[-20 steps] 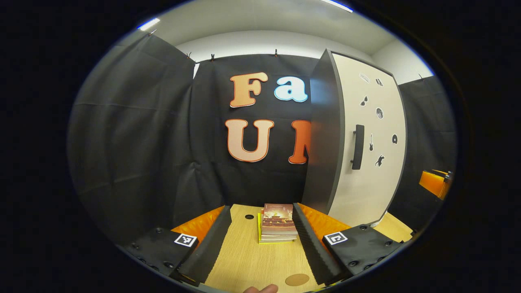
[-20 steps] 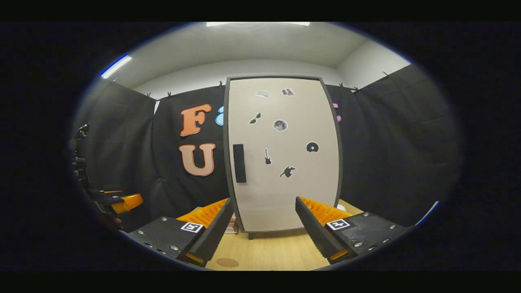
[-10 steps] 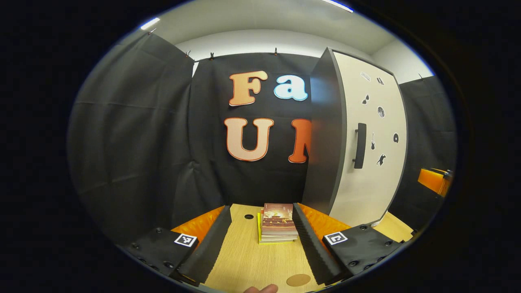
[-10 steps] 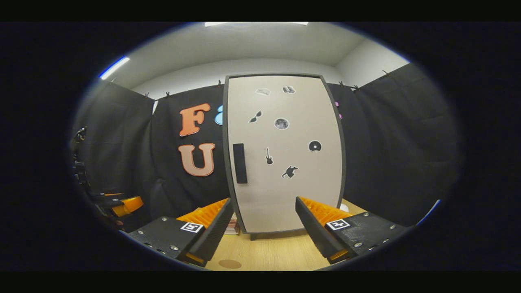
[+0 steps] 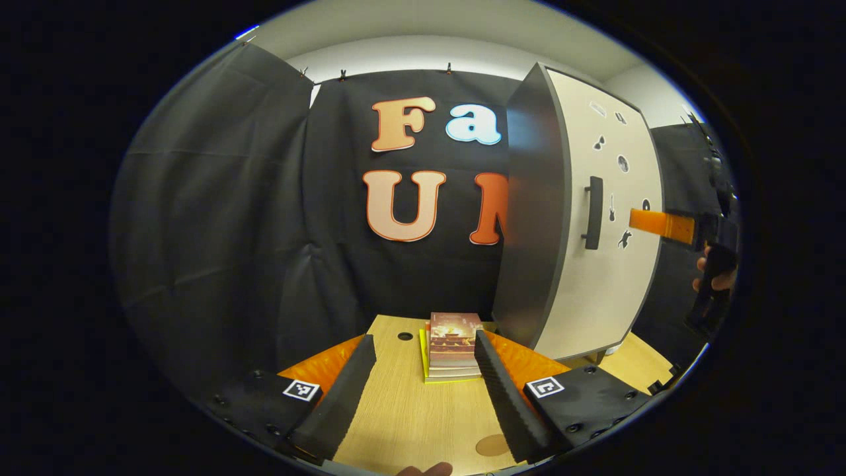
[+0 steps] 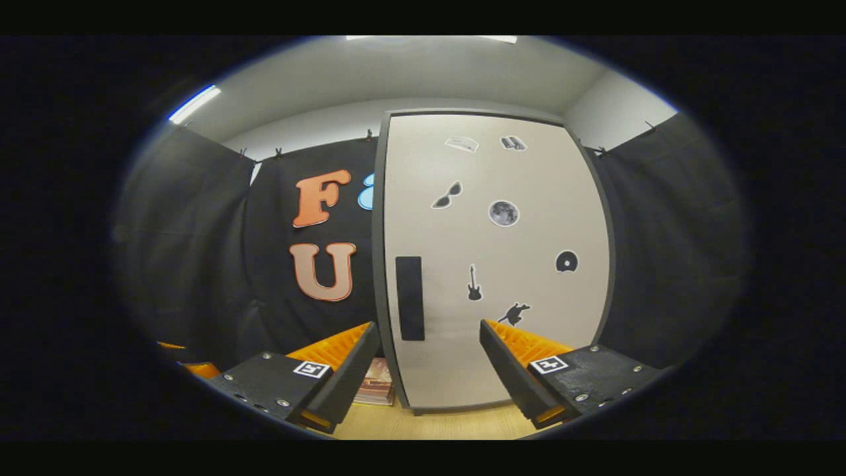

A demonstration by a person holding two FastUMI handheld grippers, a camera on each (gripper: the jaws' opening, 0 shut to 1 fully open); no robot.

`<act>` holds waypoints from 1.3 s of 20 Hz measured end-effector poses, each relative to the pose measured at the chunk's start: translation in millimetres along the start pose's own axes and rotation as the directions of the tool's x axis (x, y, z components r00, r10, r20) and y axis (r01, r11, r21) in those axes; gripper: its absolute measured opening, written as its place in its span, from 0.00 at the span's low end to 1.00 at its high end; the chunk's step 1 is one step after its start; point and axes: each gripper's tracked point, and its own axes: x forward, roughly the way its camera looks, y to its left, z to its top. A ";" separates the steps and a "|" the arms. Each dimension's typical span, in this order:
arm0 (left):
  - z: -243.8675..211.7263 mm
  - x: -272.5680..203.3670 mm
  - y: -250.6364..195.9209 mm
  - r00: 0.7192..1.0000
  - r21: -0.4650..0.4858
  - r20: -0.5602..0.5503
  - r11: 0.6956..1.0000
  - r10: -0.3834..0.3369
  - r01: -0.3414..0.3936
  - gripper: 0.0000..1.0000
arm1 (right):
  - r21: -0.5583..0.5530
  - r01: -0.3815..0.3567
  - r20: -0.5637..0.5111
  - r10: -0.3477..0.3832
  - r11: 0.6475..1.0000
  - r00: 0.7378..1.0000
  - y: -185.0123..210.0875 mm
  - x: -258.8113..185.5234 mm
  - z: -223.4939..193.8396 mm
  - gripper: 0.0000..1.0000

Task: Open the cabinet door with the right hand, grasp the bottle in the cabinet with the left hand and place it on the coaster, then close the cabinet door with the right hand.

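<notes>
A tall cabinet stands on the wooden table; its dark side (image 5: pixel 532 218) faces the left gripper view. Its white door (image 6: pixel 502 264) with small stickers is closed and hides the inside. The black vertical handle (image 6: pixel 410 297) sits at the door's left edge, also seen as handle (image 5: pixel 593 213). My right gripper (image 6: pixel 428 370) is open, facing the door a short way off, with the handle just above its left finger. It appears as right gripper (image 5: pixel 664 225), held by a hand (image 5: pixel 714 274). My left gripper (image 5: pixel 423 390) is open over the table. A round brown coaster (image 5: pixel 492 445) lies near its right finger.
A stack of books (image 5: pixel 453 344) lies on the table (image 5: pixel 410 423) left of the cabinet, straight ahead of my left gripper, seen too as books (image 6: pixel 377 390). Black cloth walls close the booth behind and on both sides.
My right gripper has risen and come closer to the door; the handle looms larger. In the left gripper view it has climbed to handle height. My left gripper has shifted only slightly.
</notes>
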 end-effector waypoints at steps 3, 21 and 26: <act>-3.0 16.1 21.8 1.000 -0.012 -0.014 1.000 0.023 -0.024 0.98 | 0.009 -0.001 -0.017 0.001 1.000 1.000 9.0 39.8 -2.4 0.95; -30.1 50.8 87.1 0.994 -0.004 -0.078 0.997 0.080 -0.080 0.98 | 0.029 0.077 -0.057 -0.075 0.997 0.996 15.4 96.6 -15.3 0.27; -26.2 26.3 74.0 0.995 0.004 -0.069 0.997 0.075 -0.075 0.98 | 0.052 0.070 -0.068 -0.067 0.996 0.995 13.6 56.9 -10.5 0.22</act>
